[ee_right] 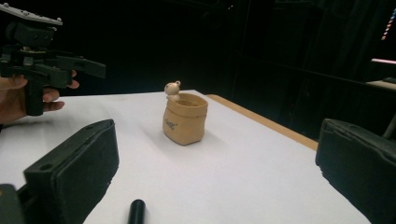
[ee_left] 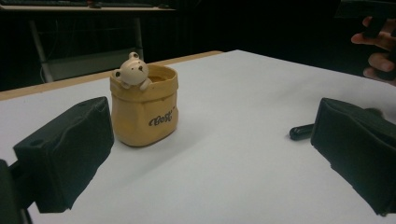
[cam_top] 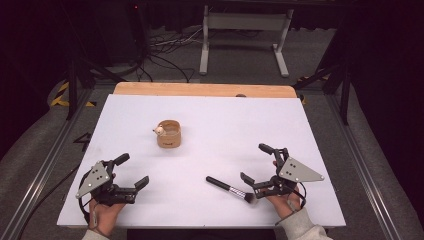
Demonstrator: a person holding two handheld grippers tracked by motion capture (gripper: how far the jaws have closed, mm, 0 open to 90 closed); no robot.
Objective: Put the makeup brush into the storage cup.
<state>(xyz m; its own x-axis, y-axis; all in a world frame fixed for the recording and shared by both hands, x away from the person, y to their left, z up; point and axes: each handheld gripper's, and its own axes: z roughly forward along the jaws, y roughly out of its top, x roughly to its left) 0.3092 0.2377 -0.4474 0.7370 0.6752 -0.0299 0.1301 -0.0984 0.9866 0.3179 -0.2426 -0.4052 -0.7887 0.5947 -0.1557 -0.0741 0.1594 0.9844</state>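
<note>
At the near edge of a white table (cam_top: pixel 210 115), a person's two hand-held grippers wait with their jaws spread wide and nothing between them: the left gripper (cam_top: pixel 131 173) hovers low at the near left corner, the right gripper (cam_top: pixel 260 162) at the near right. Just beside the right gripper lies a black-handled makeup brush with a silver ferrule and dark bristles (cam_top: pixel 230 189), flat on the table, its bristle end close under that gripper's lower jaw and its handle tip (ee_right: pixel 137 211) pointing away toward the table's middle. The work appears to stand at its opening step, the approach to the brush, with no grasp yet made; the likely next move calls for the right gripper to drop, line its jaws across the thin handle and close on it squarely, since a round handle could roll or slip from a skewed pinch. Farther off, near the middle of the table and well apart from both grippers, stands a small tan pot shaped like a folded paper sack, with a cream bear figure perched on its rim (ee_left: pixel 142 103). It stands upright, a probable destination for the brush; whether anything lies inside cannot be told from these angles.
</note>
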